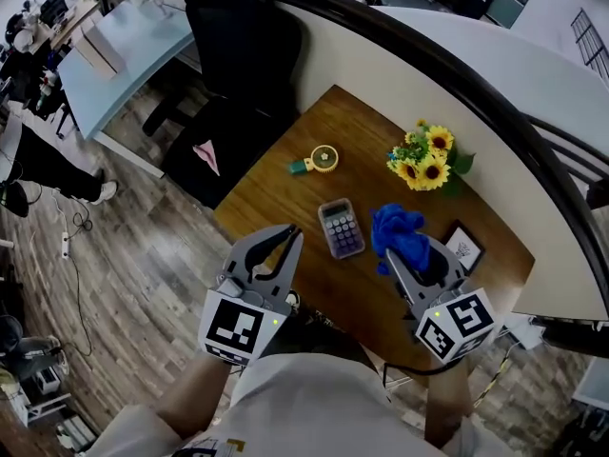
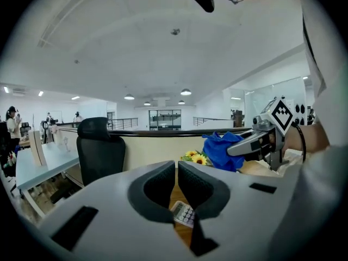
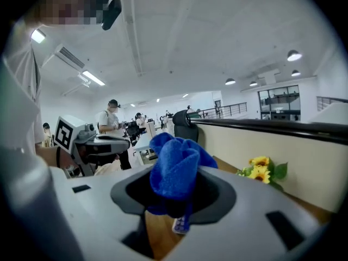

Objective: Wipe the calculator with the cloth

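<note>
**Cloth in right hand-held gripper, calculator lying free on surface**

At far left, a black office chair stands beside the brown wood surface.

The left hand-held gripper is over the near left edge of the surface, to the left of the calculator. In the left gripper view its jaws are nearly together w/ only a thin slit between the dark pads. Nothing is between them; a corner of the calculator shows below, through the slit.

Further back, a small yellow-and-teal object lies on the wood; I cannot tell what it is.

The calculator lies flat, keys up, approx. in the middle of the surface, between the two grippers. Neither gripper touches it.

Just to the right of it is the blue cloth, bunched up. The right hand-held gripper is closed on it: in the right gripper view the cloth fills the space between the jaws and swells out above them. The left gripper view shows the cloth held up in the air, apart from the calculator.

Behind, to the right, sunflowers stand near the wall. A small picture frame lies at the right edge of the surface, near the right gripper.
</note>
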`<action>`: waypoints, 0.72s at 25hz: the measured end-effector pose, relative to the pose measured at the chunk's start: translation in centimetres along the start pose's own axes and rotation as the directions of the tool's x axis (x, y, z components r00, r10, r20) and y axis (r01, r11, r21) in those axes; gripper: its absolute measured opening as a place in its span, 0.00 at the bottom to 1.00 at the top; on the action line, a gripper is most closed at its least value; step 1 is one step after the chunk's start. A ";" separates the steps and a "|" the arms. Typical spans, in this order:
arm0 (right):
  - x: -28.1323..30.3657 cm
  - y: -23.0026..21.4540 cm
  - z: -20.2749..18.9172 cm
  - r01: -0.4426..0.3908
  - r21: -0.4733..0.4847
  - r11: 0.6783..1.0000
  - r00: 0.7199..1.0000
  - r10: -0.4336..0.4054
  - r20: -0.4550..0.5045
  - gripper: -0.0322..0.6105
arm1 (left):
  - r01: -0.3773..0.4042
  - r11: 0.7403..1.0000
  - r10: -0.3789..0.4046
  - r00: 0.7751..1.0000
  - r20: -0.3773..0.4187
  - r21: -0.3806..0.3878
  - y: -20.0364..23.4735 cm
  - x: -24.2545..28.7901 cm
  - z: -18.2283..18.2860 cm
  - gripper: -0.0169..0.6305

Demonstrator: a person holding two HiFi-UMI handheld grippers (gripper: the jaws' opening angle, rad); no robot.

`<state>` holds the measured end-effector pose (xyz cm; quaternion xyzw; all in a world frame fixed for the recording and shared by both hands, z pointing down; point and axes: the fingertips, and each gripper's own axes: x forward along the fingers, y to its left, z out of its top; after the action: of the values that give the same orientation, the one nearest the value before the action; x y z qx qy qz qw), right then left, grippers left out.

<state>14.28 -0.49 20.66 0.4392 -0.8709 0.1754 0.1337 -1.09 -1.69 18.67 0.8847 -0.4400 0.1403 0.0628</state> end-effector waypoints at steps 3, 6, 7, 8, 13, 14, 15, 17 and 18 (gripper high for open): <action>1.9 -0.8 -0.6 0.007 0.010 1.000 1.000 -0.007 -0.015 0.32 | 0.028 1.000 -0.028 0.999 -0.033 -0.012 0.4 1.6 -1.8 0.06; 3.6 -1.6 -1.3 0.018 0.017 1.000 0.999 -0.017 -0.034 0.32 | 0.058 0.998 -0.060 0.997 -0.057 -0.025 0.4 3.3 -3.4 0.06; 4.0 -1.9 -1.6 0.020 0.019 1.000 0.999 -0.019 -0.042 0.32 | 0.069 0.997 -0.071 0.996 -0.061 -0.032 0.3 3.8 -3.9 0.06; 4.6 -2.3 -2.0 0.022 0.019 1.000 0.999 -0.021 -0.049 0.32 | 0.081 0.996 -0.083 0.994 -0.065 -0.038 0.2 4.4 -4.5 0.06; 7.7 -4.1 -4.4 0.028 0.021 0.999 0.996 -0.026 -0.090 0.32 | 0.143 0.988 -0.149 0.982 -0.117 -0.062 -0.2 7.6 -8.9 0.06; 8.1 -4.4 -5.1 0.031 0.026 0.999 0.994 -0.028 -0.101 0.32 | 0.152 0.986 -0.161 0.978 -0.132 -0.071 -0.4 8.1 -10.0 0.06; 8.6 -4.7 -5.8 0.035 0.030 0.999 0.993 -0.031 -0.110 0.32 | 0.160 0.984 -0.171 0.975 -0.145 -0.081 -0.6 8.7 -11.1 0.06; 9.6 -5.3 -7.2 0.041 0.039 0.998 0.991 -0.036 -0.126 0.32 | 0.175 0.980 -0.190 0.967 -0.171 -0.097 -0.8 9.9 -13.2 0.06; 10.1 -5.6 -8.0 0.043 0.044 0.998 0.990 -0.037 -0.134 0.32 | 0.183 0.978 -0.199 0.963 -0.184 -0.103 -1.0 10.6 -14.3 0.06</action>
<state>13.67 -7.46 32.80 0.4471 -0.8467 0.2219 0.1845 3.01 -5.77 35.49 0.9017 -0.3501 0.1999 0.1561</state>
